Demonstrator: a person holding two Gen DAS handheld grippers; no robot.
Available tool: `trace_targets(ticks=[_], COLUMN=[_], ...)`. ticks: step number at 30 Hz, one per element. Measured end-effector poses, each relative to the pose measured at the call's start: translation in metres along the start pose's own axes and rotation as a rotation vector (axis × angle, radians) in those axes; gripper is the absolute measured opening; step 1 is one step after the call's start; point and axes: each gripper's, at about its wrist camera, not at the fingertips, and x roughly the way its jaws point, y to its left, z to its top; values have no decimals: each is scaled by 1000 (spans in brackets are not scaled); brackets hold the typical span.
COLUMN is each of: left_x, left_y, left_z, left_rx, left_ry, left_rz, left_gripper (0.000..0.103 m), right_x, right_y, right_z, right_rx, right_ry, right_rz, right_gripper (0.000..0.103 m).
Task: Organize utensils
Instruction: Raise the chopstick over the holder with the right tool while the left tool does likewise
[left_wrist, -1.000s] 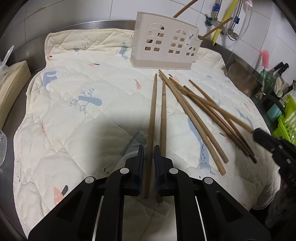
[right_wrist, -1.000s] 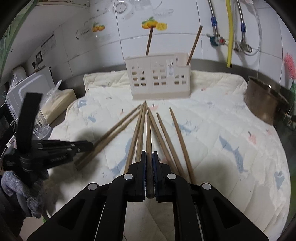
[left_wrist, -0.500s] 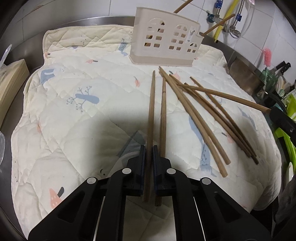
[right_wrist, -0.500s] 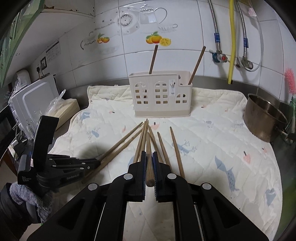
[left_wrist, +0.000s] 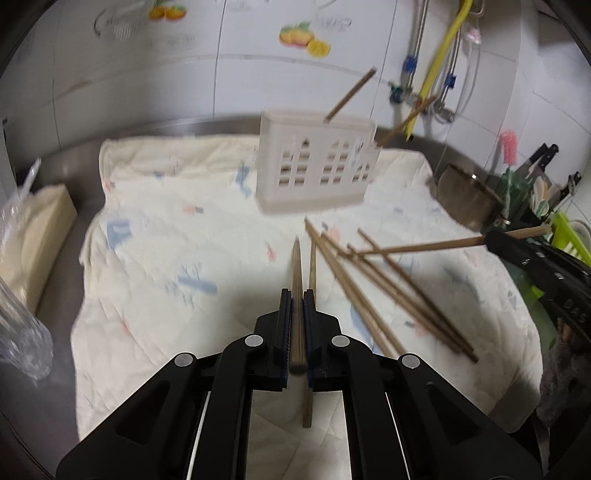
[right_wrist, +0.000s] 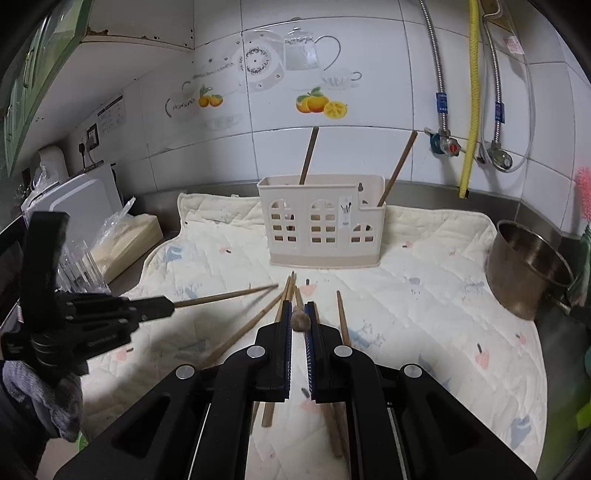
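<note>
Chopsticks pinched lengthwise: our left gripper (left_wrist: 297, 295) clamps one chopstick (left_wrist: 296, 280), our right gripper (right_wrist: 298, 314) another (right_wrist: 300, 320), each aimed toward the slotted holder (right_wrist: 321, 221) for easy dropping in.

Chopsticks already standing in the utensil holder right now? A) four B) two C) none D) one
B: the right wrist view shows two chopsticks sticking up out of the beige utensil holder, one near the left end, one in the lower right compartment.

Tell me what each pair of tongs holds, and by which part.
The left tongs clamp one chopstick near its thick end. The right tongs clamp another chopstick, also near its thick end.
</note>
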Motion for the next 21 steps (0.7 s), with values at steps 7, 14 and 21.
trace_targets(ticks=[7, 14, 21], left_x=[-9, -10, -10], left_y=[1, -2, -5], left_z=[26, 57, 89], left_rx=[11, 42, 80], left_ry=[-46, -63, -72], left_rz=[-10, -17, -4], left_gripper=[5, 5, 5], right_x=[5, 10, 9], right_y=[-4, -11, -28], right_z=[29, 63, 117], right_rx=[-34, -61, -81], right_ry=[11, 20, -8], right_rz=[37, 73, 48], right_gripper=[7, 7, 7])
